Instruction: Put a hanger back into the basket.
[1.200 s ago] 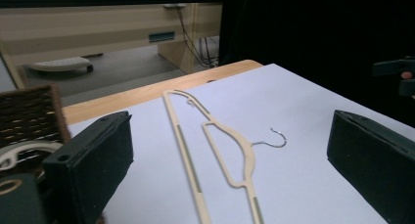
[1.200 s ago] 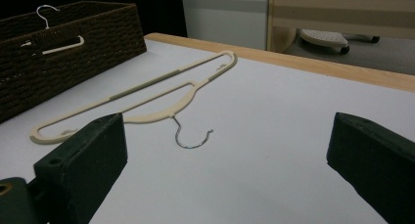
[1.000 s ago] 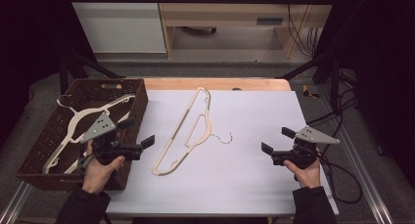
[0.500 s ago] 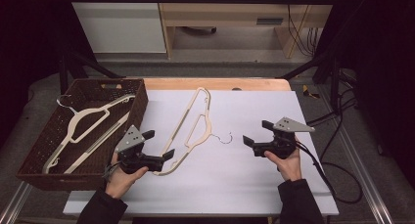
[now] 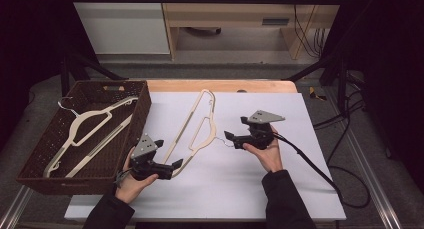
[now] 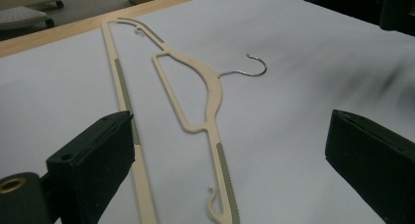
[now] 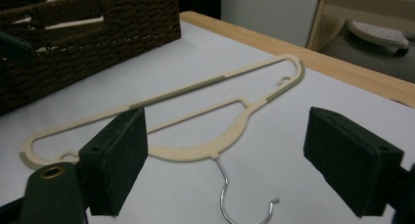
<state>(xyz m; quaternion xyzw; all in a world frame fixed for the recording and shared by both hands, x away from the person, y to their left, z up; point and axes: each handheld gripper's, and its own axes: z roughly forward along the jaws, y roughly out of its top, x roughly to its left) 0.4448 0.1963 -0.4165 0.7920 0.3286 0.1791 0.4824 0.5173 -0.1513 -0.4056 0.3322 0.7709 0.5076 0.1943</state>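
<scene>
Two hangers (image 5: 192, 126) (image 5: 90, 131), one basket (image 5: 35, 161), two tools (image 5: 170, 165) (image 5: 234, 138)

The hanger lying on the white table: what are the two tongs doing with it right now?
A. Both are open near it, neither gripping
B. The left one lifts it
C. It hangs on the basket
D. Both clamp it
A: the hanger lies flat on the table, with the left tongs and right tongs open beside it.

Hanger (image 6: 214, 94): matt cream plastic, ribbed grey grip strips, shiny metal hook. Basket (image 5: 141, 106): rough dark wicker.
</scene>
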